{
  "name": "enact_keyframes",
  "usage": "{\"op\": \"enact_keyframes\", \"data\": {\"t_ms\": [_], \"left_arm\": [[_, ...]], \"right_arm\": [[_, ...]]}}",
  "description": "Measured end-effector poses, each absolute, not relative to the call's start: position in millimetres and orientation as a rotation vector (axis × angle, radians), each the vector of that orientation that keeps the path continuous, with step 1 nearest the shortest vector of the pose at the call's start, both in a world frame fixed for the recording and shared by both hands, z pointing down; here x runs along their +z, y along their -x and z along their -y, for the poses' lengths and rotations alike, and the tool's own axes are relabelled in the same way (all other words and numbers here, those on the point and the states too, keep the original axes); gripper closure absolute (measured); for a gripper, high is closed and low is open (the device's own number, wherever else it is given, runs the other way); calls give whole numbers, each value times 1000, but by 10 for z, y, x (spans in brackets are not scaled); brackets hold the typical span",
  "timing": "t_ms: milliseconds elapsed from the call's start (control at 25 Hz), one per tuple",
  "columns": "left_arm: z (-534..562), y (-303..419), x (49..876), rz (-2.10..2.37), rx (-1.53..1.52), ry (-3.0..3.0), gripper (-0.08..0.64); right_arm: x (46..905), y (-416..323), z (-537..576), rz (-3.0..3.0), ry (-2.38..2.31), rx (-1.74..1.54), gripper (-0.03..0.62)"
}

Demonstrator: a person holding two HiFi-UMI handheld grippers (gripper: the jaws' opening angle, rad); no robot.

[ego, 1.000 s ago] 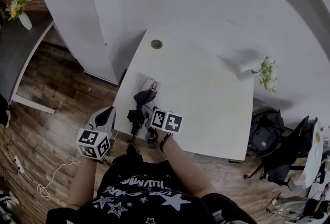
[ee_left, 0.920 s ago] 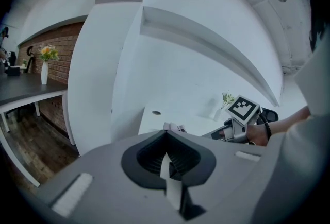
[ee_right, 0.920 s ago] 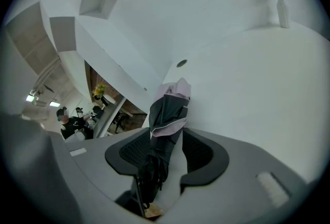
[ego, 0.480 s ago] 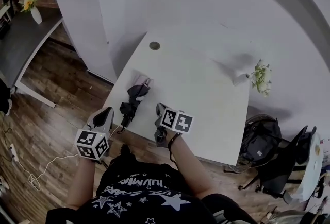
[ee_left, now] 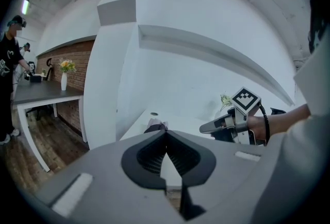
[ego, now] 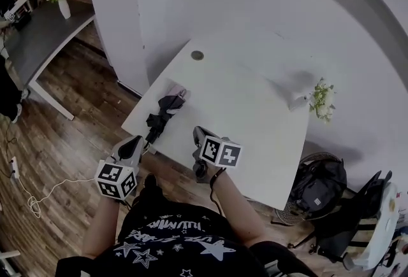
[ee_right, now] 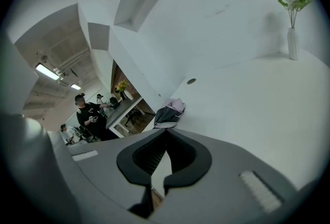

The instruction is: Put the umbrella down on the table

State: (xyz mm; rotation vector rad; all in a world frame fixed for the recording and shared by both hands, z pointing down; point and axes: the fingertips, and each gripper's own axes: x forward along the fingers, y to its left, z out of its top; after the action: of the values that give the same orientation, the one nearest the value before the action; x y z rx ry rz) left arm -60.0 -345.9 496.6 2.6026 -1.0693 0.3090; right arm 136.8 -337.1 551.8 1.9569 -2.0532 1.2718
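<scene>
Lying place of umbrella (ego: pixel 162 115): flat on the table (ego: pixel 255 110), near its left front corner, with neither gripper touching it.
Long axis: runs from the dark handle end by the near edge away toward the wall, with the pale folded cloth at the far end.
Left gripper (ego: pixel 134 141): jaws together on nothing, off the table edge, just short of the handle end and roughly in line with that axis.
Right gripper (ego: pixel 198 134): jaws together and empty, at the front edge, with the umbrella ahead and off to its left.
Nearer hand: the left (by a small margin, judged from the head view).
Judgement: the set-down looks done; any further reach would go forward along the axis from the left.
</scene>
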Motion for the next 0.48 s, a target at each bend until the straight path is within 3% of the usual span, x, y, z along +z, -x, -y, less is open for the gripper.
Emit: {"op": "enact_keyframes", "data": {"t_ms": [480], "left_arm": [[2654,508,5047,1156,287,-2560,557]], "right_arm": [[5405,-1293,2608,2208,-1762,1048,580]]}}
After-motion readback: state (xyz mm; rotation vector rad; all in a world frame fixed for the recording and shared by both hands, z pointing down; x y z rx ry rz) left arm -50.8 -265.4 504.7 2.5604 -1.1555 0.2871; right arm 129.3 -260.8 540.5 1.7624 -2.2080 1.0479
